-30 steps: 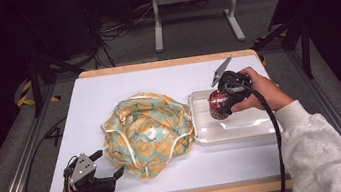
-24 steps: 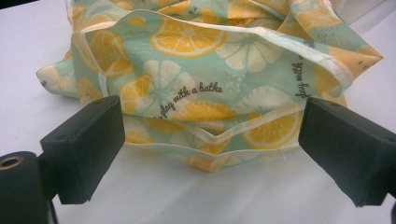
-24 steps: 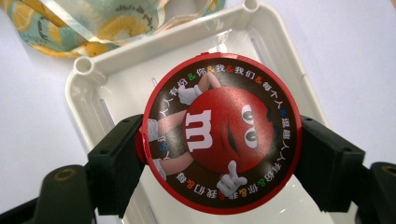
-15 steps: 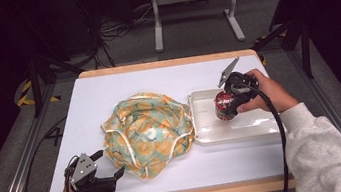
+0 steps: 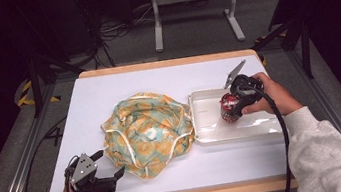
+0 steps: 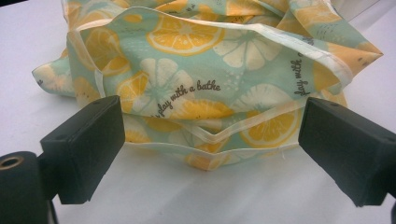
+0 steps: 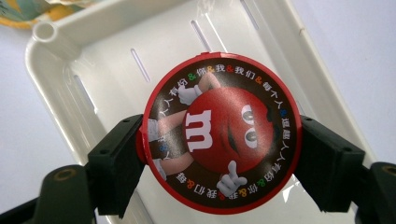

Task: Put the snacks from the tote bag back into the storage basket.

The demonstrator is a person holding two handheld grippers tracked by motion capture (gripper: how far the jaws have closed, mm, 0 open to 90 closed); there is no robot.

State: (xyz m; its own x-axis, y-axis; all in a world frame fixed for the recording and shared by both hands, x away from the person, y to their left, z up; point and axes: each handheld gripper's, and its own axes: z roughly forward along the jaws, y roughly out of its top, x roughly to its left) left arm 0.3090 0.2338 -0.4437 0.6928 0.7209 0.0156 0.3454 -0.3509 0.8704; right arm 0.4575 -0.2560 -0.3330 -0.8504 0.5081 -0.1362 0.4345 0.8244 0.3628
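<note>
Listing table: white table (image 5: pixel 107 92), wood-edged at the near and far sides; bare white surface runs broad along the far side and the left, narrower along the near edge.
Tray: white tray (image 5: pixel 210 138) on the right half of the table, its left rim just beside the cloth bag, its right end near the table's right edge; slotted floor and raised rim (image 7: pixel 60 42) seen in the right gripper view.
Bag: citrus-print bag (image 5: pixel 146 132), crumpled at mid-table; white-piped hem (image 6: pixel 205 135) faces the near-left corner.
Tin: round red candy tin (image 7: pixel 219 135), printed lid turned to the right gripper's camera; in the high view the tin (image 5: pixel 229 106) sits over the right-hand part of the tray, inside its rim lines.
Right gripper: right gripper (image 7: pixel 219 158) clamped on the tin, one black pad (image 7: pixel 116 163) pressed to each side of the lid's rim, the tin filling the span between them; in the high view this gripper (image 5: pixel 233 109) reaches in from the right, hand behind it.
Tin to tray: tray floor directly behind the tin; whether the tin rests on it cannot be told.
Left gripper: left gripper (image 5: pixel 112 164) at the near-left corner, jaws spread wide and holding nothing.
Left gripper to bag: bag hem lies just ahead of the spread pads (image 6: pixel 88 144), white table between; no contact visible.
Room to move: open table left of the bag and beyond it.
</note>
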